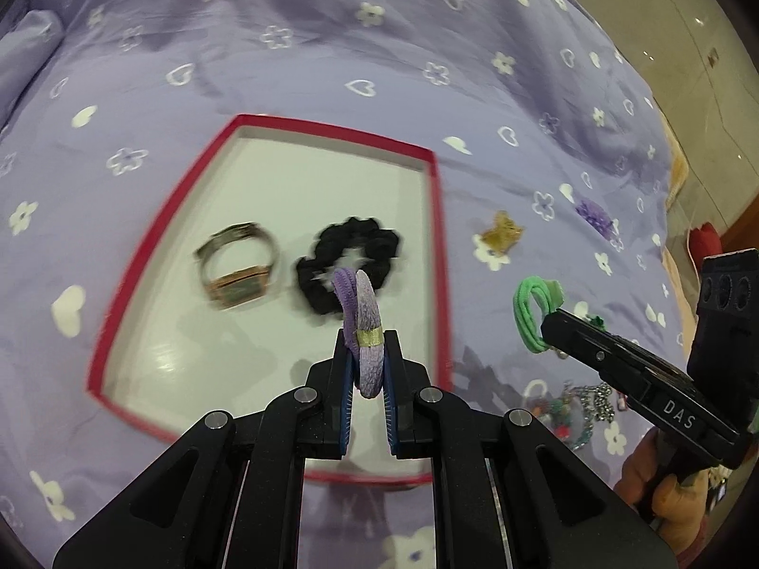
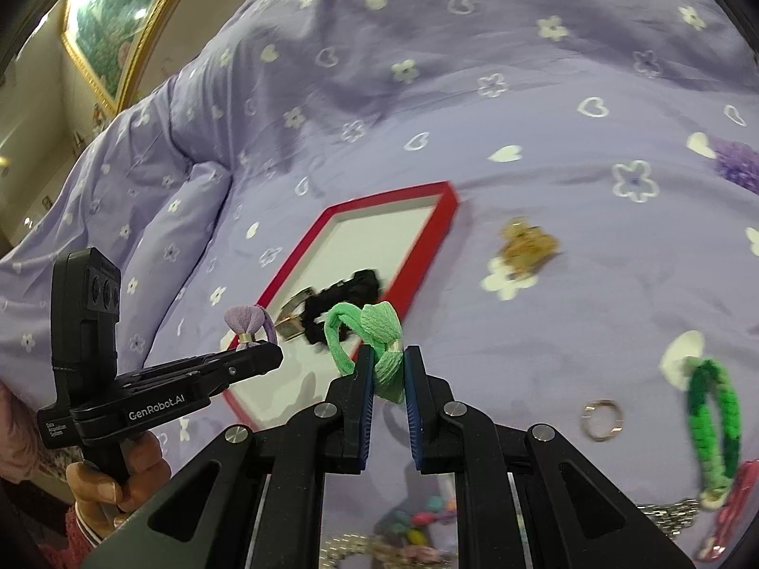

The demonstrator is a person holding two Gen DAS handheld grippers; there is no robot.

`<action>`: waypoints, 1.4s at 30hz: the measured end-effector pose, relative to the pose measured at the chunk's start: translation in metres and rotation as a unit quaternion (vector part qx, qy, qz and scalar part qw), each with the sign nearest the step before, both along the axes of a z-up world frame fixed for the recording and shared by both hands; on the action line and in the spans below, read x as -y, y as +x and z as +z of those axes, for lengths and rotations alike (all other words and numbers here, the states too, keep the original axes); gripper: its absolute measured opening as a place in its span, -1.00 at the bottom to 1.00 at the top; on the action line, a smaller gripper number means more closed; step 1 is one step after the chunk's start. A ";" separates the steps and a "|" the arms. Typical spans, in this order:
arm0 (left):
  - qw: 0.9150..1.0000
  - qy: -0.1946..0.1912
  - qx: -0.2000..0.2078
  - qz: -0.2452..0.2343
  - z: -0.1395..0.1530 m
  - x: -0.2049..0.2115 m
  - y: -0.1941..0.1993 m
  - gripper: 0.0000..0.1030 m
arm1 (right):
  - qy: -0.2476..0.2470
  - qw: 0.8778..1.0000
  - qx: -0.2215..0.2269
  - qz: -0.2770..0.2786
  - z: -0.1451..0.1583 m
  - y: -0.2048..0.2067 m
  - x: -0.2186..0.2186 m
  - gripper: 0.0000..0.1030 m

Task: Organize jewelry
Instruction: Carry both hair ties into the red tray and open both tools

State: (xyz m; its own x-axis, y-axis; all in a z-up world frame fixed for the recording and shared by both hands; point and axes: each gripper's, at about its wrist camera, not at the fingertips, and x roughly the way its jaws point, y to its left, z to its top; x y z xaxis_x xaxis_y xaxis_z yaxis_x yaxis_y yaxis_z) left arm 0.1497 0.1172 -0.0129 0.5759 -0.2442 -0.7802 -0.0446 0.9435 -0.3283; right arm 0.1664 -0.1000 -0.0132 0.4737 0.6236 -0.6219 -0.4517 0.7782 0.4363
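My left gripper (image 1: 367,339) is shut on a purple bow hair tie (image 1: 365,317), held above the near right part of a red-rimmed white tray (image 1: 439,218). In the tray lie a watch (image 1: 237,265) and a black scrunchie (image 1: 348,263). My right gripper (image 2: 386,355) is shut on a green bow hair tie (image 2: 374,332), just right of the tray (image 2: 448,201). In the left wrist view the right gripper (image 1: 550,327) and the green tie (image 1: 536,303) show beside the tray's right edge. In the right wrist view the left gripper (image 2: 270,355) carries the purple tie (image 2: 249,322).
On the lilac flowered bedspread (image 1: 332,57) lie an amber hair clip (image 2: 526,242), a purple flower piece (image 2: 737,166), a small metal ring (image 2: 602,419), a green braided clip (image 2: 711,426), and beads and chains (image 2: 412,526) near the front. A framed picture (image 2: 114,28) hangs at the far left.
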 end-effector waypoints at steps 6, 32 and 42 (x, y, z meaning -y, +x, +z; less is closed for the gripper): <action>1.000 0.000 -0.006 0.016 -0.008 -0.024 -0.007 -0.82 | -0.007 1.000 -0.001 0.026 -0.001 -0.005 -0.031 -0.76; 0.997 0.018 -0.066 0.025 -0.059 -0.061 0.024 -0.80 | -0.101 0.991 -0.032 0.082 -0.041 0.020 -0.112 -0.75; 0.997 0.030 -0.067 0.025 -0.058 -0.060 0.026 -0.61 | -0.134 0.986 -0.032 0.098 -0.042 0.023 -0.123 -0.68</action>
State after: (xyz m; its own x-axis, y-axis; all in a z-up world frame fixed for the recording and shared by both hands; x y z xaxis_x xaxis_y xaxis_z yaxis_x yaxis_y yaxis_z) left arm 0.1760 0.1769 -0.0707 0.4752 -0.1682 -0.8637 -0.1326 0.9567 -0.2592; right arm 0.1893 0.0226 -0.0554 0.3161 0.5075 -0.8016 -0.5827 0.7706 0.2581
